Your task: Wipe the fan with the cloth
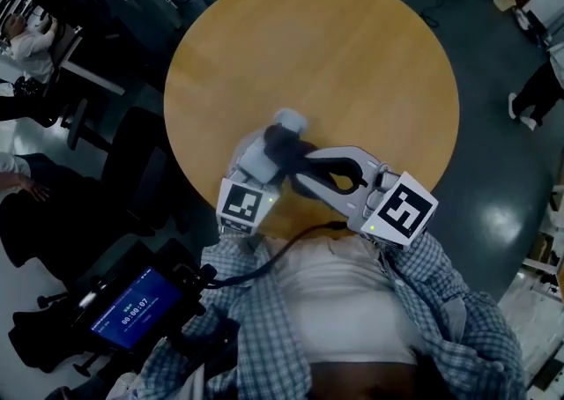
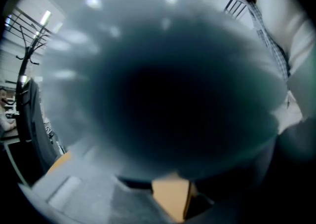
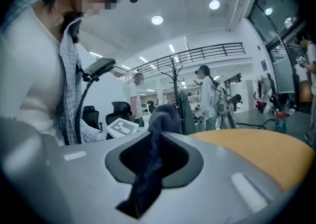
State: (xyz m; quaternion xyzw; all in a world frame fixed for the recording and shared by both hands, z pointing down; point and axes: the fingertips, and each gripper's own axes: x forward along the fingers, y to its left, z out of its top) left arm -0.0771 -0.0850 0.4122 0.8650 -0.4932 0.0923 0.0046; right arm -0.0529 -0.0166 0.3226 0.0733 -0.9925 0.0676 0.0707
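My left gripper [image 1: 280, 129] is at the near edge of the round wooden table [image 1: 335, 55], shut on a pale rounded thing at its tips, the fan [image 1: 289, 119]. A dark blue cloth [image 1: 280, 144] lies bunched against the fan. My right gripper [image 1: 297, 169] points left at it and is shut on the cloth [image 3: 148, 178], which hangs through its jaws [image 3: 155, 156] and rises in a bundle beyond them. In the left gripper view a dark blurred mass [image 2: 182, 99] fills nearly everything; I cannot tell whether it is fan or cloth.
Black office chairs [image 1: 132, 160] stand left of the table. A device with a blue screen [image 1: 132, 306] sits low at my left. People [image 3: 210, 99] and a coat rack [image 3: 178, 94] stand beyond the table's far side.
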